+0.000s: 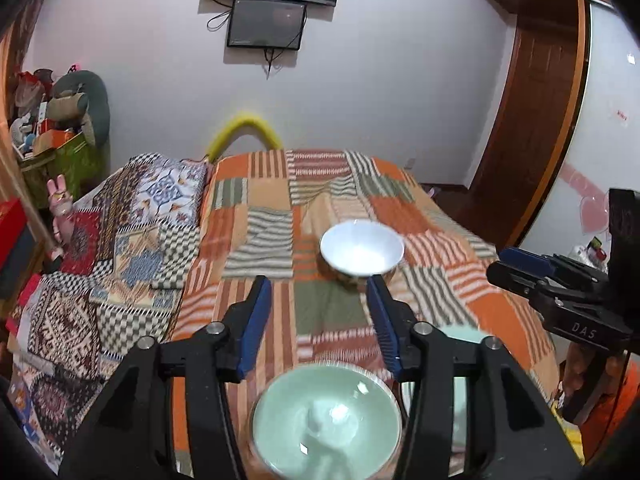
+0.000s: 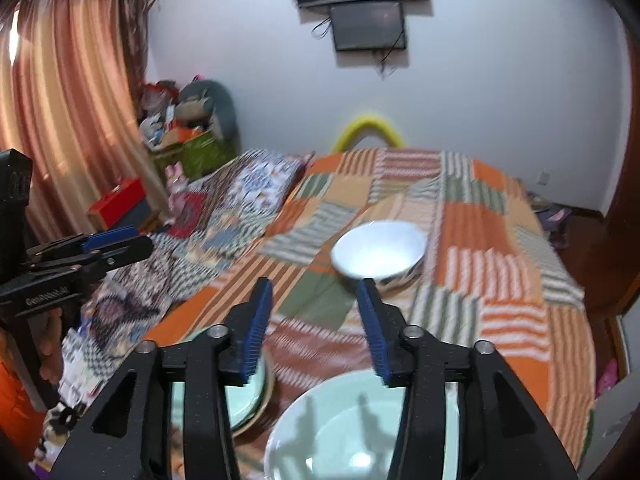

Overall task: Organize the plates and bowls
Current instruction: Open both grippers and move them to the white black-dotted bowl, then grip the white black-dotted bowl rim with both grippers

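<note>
1. My left gripper (image 1: 320, 296) cuts off part of the pale green bowl (image 1: 326, 420) beneath it, and the picture's bottom edge clips that bowl's near rim.
2. Beside it, the pale green plate (image 1: 460, 408) hides mostly behind my finger (image 1: 384, 320).
3. From my right gripper (image 2: 314, 300), the second green bowl (image 2: 360, 432) runs off the bottom edge.
4. The white bowl (image 2: 378, 250) and patchwork blanket (image 2: 500, 240) are smeared with blur; the bowl's outer pattern is unreadable.
5. The heap of toys (image 1: 60, 120) in the corner is too small to sort out.
</note>
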A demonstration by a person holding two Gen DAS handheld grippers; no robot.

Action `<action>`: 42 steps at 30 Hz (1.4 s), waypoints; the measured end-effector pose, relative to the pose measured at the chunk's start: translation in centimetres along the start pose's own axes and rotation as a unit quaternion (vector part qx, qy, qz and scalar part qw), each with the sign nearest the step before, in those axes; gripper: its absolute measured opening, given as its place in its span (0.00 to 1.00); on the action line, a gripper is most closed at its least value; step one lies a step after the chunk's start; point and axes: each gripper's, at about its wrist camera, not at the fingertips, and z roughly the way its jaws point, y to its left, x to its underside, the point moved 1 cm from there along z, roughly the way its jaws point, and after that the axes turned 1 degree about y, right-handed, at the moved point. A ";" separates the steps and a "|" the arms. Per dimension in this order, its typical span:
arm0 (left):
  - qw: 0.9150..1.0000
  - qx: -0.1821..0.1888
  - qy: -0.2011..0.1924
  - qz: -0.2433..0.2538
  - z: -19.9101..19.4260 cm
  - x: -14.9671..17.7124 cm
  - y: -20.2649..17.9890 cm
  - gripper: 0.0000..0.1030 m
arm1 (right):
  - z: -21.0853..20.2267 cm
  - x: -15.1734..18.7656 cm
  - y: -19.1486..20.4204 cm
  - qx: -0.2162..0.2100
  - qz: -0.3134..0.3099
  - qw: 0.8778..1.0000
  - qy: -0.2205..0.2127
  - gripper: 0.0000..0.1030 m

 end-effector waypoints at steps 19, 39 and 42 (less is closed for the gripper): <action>0.995 0.027 0.093 -0.011 18.2 -4.5 2.4 0.57 | 7.7 -2.7 -8.1 0.027 0.050 0.998 0.031 0.46; 0.975 0.080 0.204 -0.027 30.7 -1.0 3.0 0.28 | 17.3 -0.6 -10.7 0.006 0.063 0.988 0.143 0.40; 0.973 0.089 0.209 -0.033 30.9 -0.8 3.1 0.23 | 18.0 -0.1 -10.8 -0.001 0.069 0.985 0.158 0.36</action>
